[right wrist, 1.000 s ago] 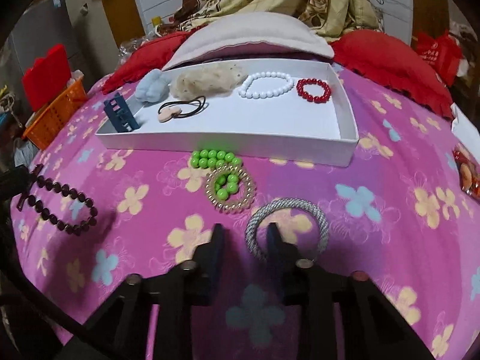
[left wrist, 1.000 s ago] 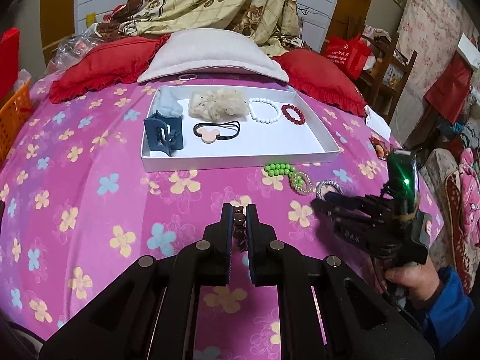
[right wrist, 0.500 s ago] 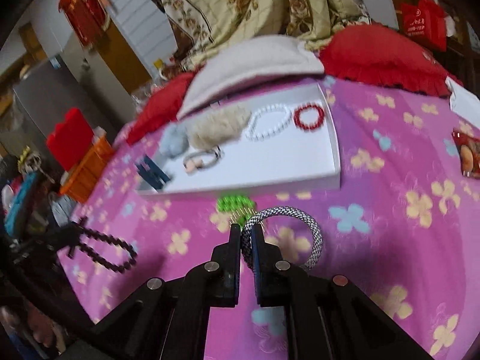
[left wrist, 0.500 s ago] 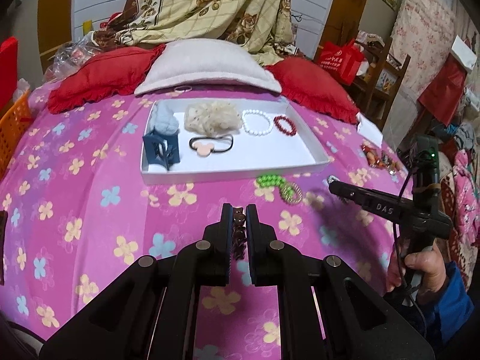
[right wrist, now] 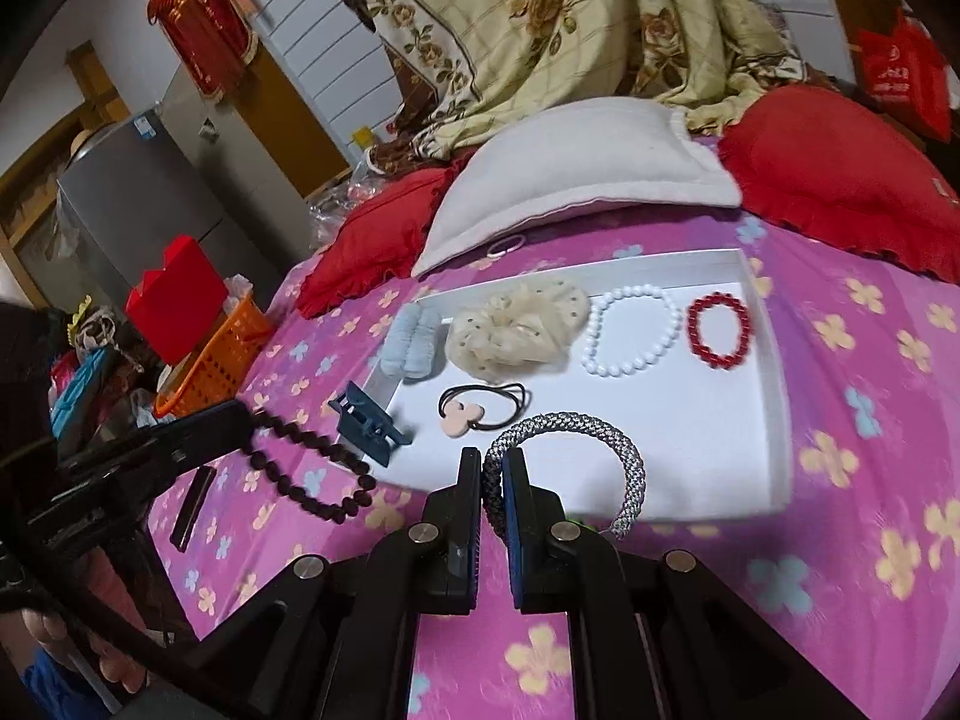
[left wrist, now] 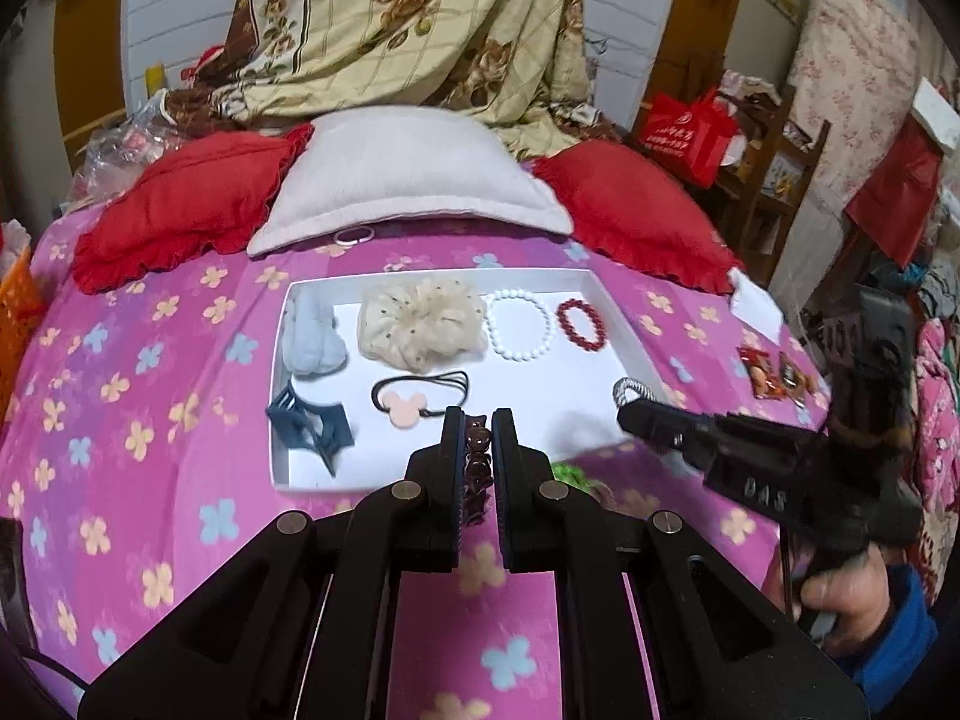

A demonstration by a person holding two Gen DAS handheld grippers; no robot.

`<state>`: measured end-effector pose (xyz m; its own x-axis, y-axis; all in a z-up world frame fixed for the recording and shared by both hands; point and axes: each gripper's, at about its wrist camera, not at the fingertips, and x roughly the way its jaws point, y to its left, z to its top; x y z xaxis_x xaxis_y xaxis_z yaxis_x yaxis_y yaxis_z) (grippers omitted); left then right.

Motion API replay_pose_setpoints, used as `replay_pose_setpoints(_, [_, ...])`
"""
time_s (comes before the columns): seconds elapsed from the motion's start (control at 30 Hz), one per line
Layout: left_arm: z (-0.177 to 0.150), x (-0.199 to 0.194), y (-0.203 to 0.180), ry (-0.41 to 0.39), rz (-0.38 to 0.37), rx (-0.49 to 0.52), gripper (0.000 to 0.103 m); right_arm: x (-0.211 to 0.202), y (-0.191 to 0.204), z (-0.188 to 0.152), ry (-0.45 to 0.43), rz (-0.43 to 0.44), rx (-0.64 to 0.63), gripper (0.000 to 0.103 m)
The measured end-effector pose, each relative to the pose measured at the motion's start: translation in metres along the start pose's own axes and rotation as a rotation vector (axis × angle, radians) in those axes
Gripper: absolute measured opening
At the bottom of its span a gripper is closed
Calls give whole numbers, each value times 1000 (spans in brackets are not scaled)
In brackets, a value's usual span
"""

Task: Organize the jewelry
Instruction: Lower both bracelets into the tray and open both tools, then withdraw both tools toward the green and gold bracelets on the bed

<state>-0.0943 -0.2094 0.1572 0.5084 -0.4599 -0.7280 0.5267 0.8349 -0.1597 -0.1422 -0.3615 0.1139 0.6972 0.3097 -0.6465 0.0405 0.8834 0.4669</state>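
Clearly both tongs are loaded. The right gripper (right wrist: 492,468) is pinched on the near arc of a silver braided bangle (right wrist: 606,438), which hangs just above the near part of the white tray (right wrist: 774,396). The left gripper (left wrist: 478,450) is pressed together on a dark bead bracelet (right wrist: 300,462), whose loop dangles over the pink bedspread (right wrist: 870,372) just left of the tray.

The bangle looks light and fairly stiff, keeping its ring shape from a single pinch on the cord. The bead string is limp and will swing and sag, so a grip across one or two beads seems safest; smooth beads may slip.

Inside the tray, from its left end: a blue hair claw (left wrist: 312,423), a pale blue clip (left wrist: 312,339), a cream scrunchie (left wrist: 420,324), a mouse-charm hair tie (left wrist: 414,399), a white bead bracelet (left wrist: 519,324) and a red bead bracelet (left wrist: 581,324). Green beads (left wrist: 567,473) lie just outside the tray's near wall.
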Motion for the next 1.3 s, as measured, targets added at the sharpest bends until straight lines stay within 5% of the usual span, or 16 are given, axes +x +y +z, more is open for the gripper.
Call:
replay_pose_setpoints(0.27, [14, 60, 16, 75, 31, -21, 7, 50, -8, 9, 54, 14, 35, 6])
replay_pose_setpoints(0.6, [-9, 102, 51, 154, 99, -78, 7, 90, -9, 2, 119, 34, 40, 6])
replay_pose_setpoints(0.87, [-18, 93, 48, 150, 95, -79, 14, 100, -8, -2, 142, 30, 49, 7])
replay_pose_setpoints(1.03, [-24, 67, 43, 114, 81, -81, 26, 91, 0, 1, 124, 20, 27, 24])
replay_pose_setpoints(1.3, [-45, 3, 33, 2, 169, -49, 38, 39, 10, -5, 39, -31, -41, 28])
